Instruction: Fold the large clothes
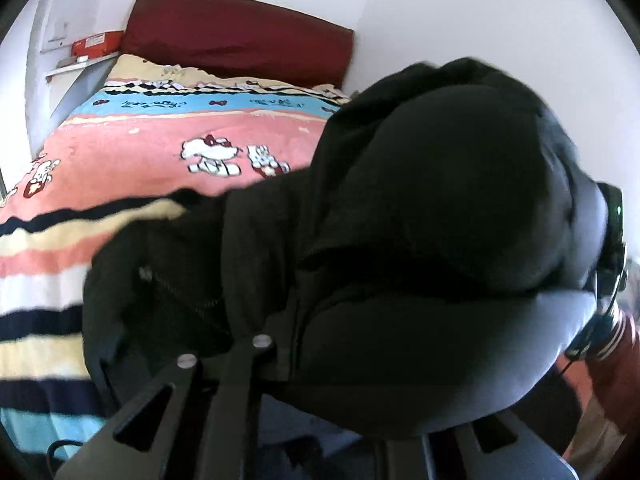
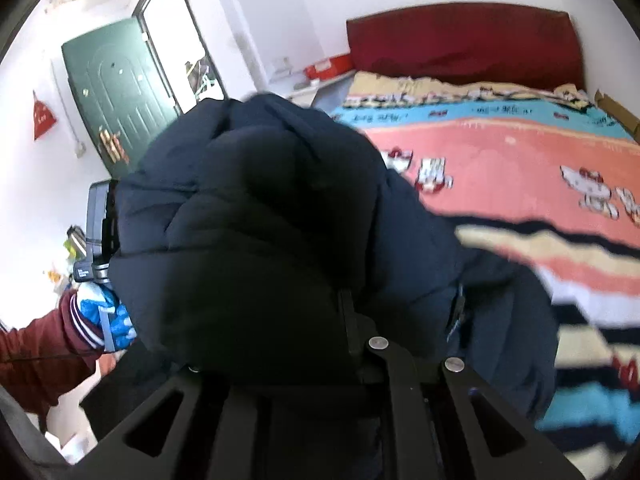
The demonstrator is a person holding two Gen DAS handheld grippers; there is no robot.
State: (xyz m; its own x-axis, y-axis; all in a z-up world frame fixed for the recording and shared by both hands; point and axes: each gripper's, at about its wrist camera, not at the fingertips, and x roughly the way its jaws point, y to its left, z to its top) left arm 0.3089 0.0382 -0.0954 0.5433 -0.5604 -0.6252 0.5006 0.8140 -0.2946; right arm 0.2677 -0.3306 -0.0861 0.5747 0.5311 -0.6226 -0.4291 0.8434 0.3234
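A dark navy puffer jacket [image 1: 420, 208] fills the middle of both wrist views, bunched up and hanging above the bed. My left gripper [image 1: 276, 344] is shut on a fold of it, the fingertips buried in the fabric. My right gripper [image 2: 356, 340] is likewise shut on the jacket [image 2: 260, 220] near a zipper edge. A loose part with a zipper [image 1: 176, 292] droops at lower left. The left gripper's housing [image 2: 100, 232] shows past the jacket, held by a hand in a blue glove [image 2: 108, 316] with a dark red sleeve.
Below lies a bed with a pink, blue and striped cartoon blanket [image 1: 152, 144] and a dark red headboard [image 1: 240, 36]. A red box [image 1: 98, 44] sits on a shelf beside it. A green door [image 2: 120, 100] stands at the left, a cardboard box [image 2: 616, 114] at the bed's far right.
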